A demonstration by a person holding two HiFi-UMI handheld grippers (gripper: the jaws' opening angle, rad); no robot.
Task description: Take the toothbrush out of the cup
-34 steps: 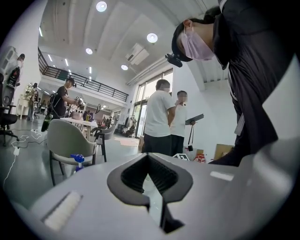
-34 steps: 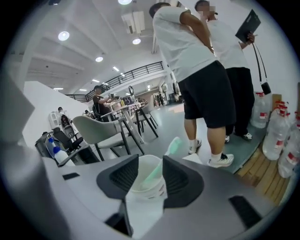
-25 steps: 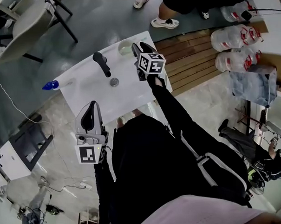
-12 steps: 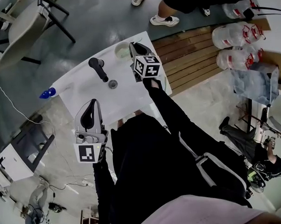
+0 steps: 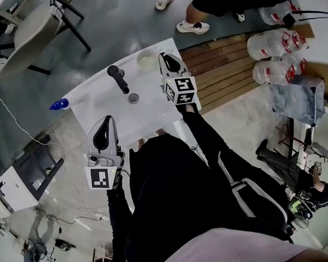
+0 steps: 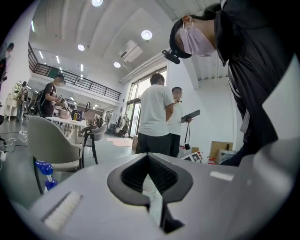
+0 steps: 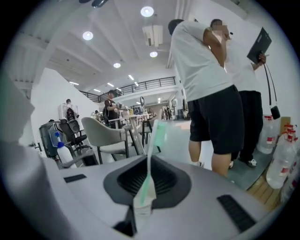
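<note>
A pale round cup (image 5: pixel 147 59) stands at the far side of the white sink top (image 5: pixel 98 111). My right gripper (image 5: pixel 166 61) hovers just right of the cup, above the sink top's right edge. In the right gripper view a green and white toothbrush (image 7: pixel 151 164) stands upright between the pads, bristle end up, clear of the cup. The right gripper (image 7: pixel 145 187) is closing its jaws on the handle. My left gripper (image 5: pixel 103 125) hangs over the sink top's near edge, jaws together and nothing between them (image 6: pixel 152 180).
A black faucet (image 5: pixel 118 78) and a drain (image 5: pixel 133 98) sit mid-sink. A blue-capped bottle (image 5: pixel 58 104) stands at the left corner. A wooden pallet (image 5: pixel 226 65) and water jugs (image 5: pixel 274 44) lie to the right. A chair (image 5: pixel 37 24) and a standing person's shoes (image 5: pixel 192 27) are beyond.
The right gripper has lifted and drawn back from the cup toward the person, taking the toothbrush with it. The left gripper has stayed where it was.
</note>
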